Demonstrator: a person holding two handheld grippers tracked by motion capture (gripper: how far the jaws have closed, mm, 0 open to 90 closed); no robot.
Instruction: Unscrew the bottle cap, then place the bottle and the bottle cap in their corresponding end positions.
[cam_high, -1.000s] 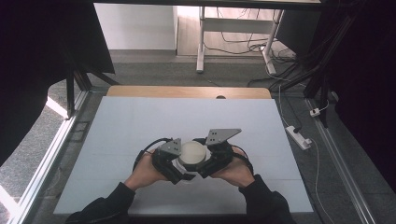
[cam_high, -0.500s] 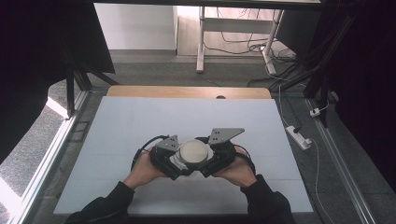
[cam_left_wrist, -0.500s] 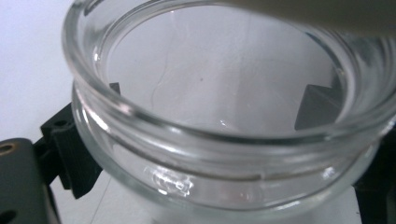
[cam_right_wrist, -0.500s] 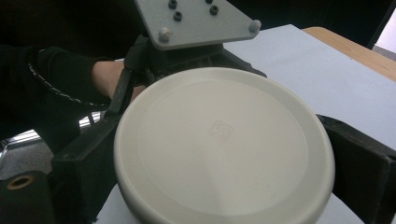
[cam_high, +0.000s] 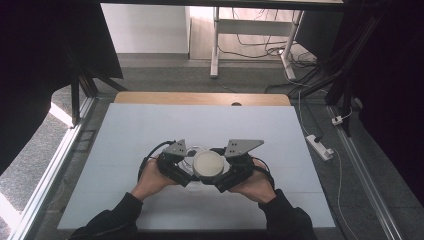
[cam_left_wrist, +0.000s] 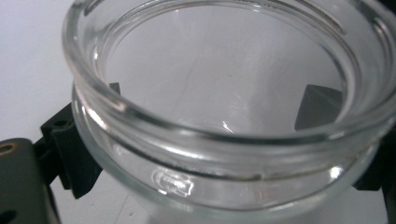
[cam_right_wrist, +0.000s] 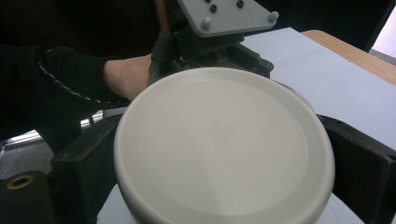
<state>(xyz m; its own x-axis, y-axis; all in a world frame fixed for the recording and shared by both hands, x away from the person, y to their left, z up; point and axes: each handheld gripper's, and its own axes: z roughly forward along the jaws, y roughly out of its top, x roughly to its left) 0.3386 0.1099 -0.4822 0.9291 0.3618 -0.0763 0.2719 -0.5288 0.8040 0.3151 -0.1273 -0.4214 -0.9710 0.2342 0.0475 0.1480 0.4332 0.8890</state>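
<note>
Grey floor and trailing cables lay beyond the far edge of one white table (cam_high: 125, 135), whose far rim was bare wood. We counted two grippers, one glass jar and one lid on it.

Our left gripper (cam_high: 181, 169) and right gripper (cam_high: 226, 175) met near the middle of the table, toward its near side, each carrying a grey three-cornered plate. Between them sat one round off-white lid (cam_high: 208, 162), with the rim of one clear glass jar (cam_high: 194, 150) showing just to its far left.

From the left gripper view, the glass jar (cam_left_wrist: 224, 126) stood between that gripper's two black jaws, which pressed against its wall on either side below the thick rim; its mouth was open and it looked empty.

From the right gripper view, the lid (cam_right_wrist: 224, 144) lay flat between the right gripper's two jaws, spread wide and closed against its edge on both sides. Beyond it we saw the left gripper (cam_right_wrist: 210, 44) and one hand (cam_right_wrist: 126, 77) in a dark sleeve.
</note>
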